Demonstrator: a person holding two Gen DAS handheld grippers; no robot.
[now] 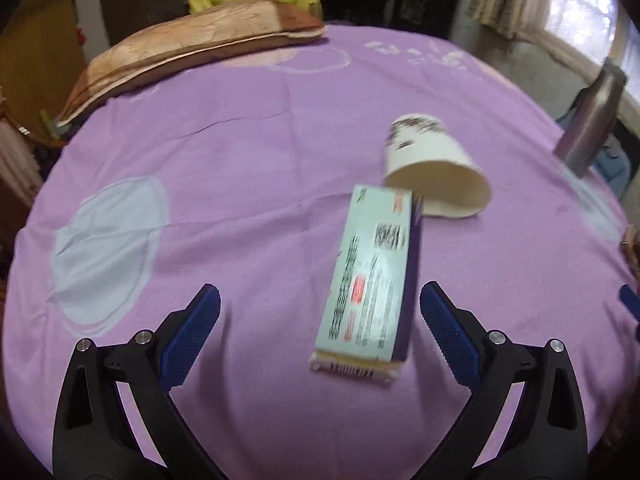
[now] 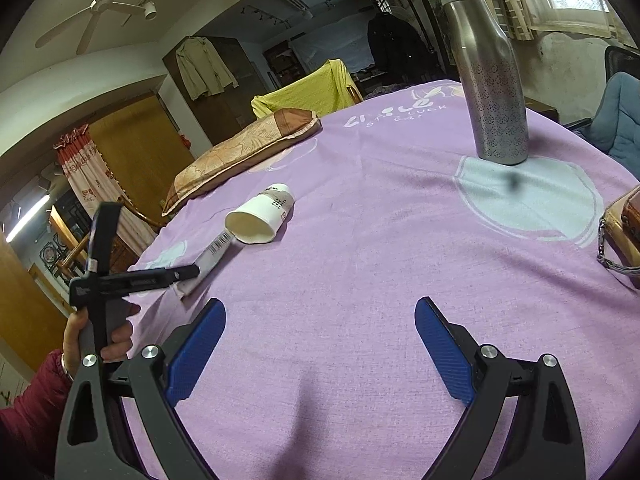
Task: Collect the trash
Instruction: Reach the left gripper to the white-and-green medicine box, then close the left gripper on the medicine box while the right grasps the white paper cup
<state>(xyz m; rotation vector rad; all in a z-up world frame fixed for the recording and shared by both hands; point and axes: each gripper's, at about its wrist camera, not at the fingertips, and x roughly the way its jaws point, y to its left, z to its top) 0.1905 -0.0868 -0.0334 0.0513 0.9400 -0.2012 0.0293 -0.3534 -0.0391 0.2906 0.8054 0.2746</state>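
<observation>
A long pale-green and purple carton (image 1: 374, 276) lies flat on the purple cloth (image 1: 248, 184), its near end between my left gripper's (image 1: 320, 308) open blue fingers, closer to the right one. A white paper cup (image 1: 434, 168) lies on its side just beyond the carton, mouth toward me. In the right wrist view the cup (image 2: 262, 216) and the carton (image 2: 210, 258) lie at the left, partly behind the left tool (image 2: 120, 276) held in a hand. My right gripper (image 2: 320, 320) is open over bare cloth, holding nothing.
A steel bottle (image 2: 490, 76) stands upright at the back right of the table. A brown cushion (image 1: 188, 48) lies along the far left edge. A brown bag with a chain (image 2: 624, 232) sits at the right edge. A yellow-draped chair (image 2: 316, 88) stands behind.
</observation>
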